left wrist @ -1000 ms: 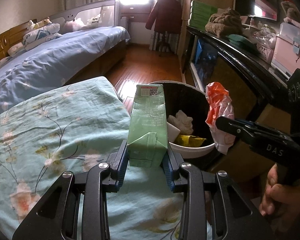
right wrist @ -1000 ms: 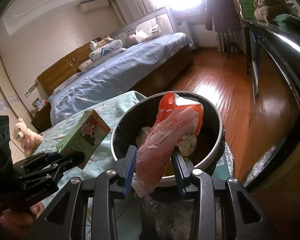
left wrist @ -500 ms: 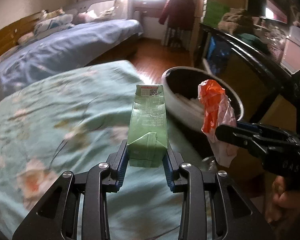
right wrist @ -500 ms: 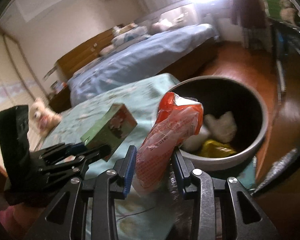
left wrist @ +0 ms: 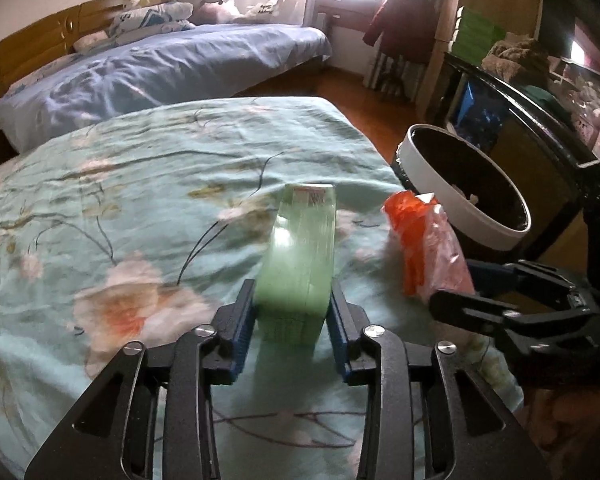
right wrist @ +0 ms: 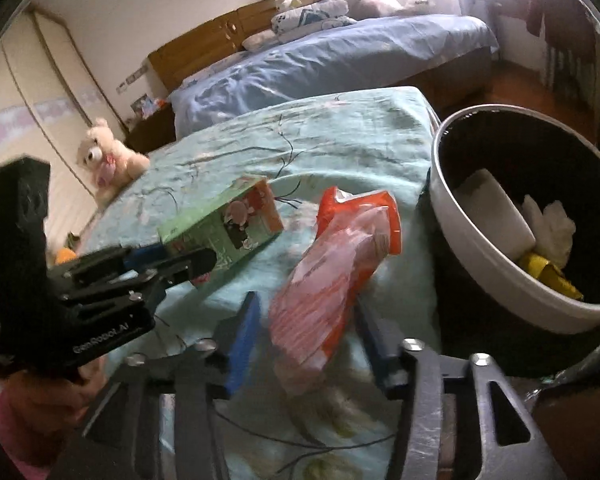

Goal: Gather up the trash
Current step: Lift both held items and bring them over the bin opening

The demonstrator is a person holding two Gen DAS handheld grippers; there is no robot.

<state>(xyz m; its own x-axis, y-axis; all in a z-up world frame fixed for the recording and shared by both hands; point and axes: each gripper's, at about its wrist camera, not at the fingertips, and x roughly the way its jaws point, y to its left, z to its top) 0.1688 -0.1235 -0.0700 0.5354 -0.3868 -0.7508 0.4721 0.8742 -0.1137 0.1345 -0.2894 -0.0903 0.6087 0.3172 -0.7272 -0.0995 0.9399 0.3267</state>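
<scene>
The green carton (left wrist: 300, 264) is sitting low in the middle of my left view, between the fingers of my left gripper (left wrist: 292, 320). Those jaws have just been opening: a thin gap is showing on each side of the carton, so the blue pads (left wrist: 242, 320) are no longer pressing on it. It is blurred, lying over the floral quilt (left wrist: 140, 200); whether it is resting on the cloth I cannot tell. In my right view the same carton (right wrist: 224, 228) is showing left of centre, tilted, with a cartoon print on its side.

The orange wrapper (right wrist: 336, 276) is filling the lower middle of my right view, between the fingers of my right gripper (right wrist: 312, 328). These jaws have also just been opening and are standing wide, with clear space on the left side of the wrapper; it is lying loose between them over the quilt. In my left view it (left wrist: 428, 252) is just right of the carton.

The bin (right wrist: 500, 248) is standing at the right edge of the quilt, white-rimmed and dark inside, holding white and yellow scraps. A blue bed (left wrist: 160, 64) is stretching across the upper frame, and a teddy bear (right wrist: 108, 160) is sitting at mid left of my right view.
</scene>
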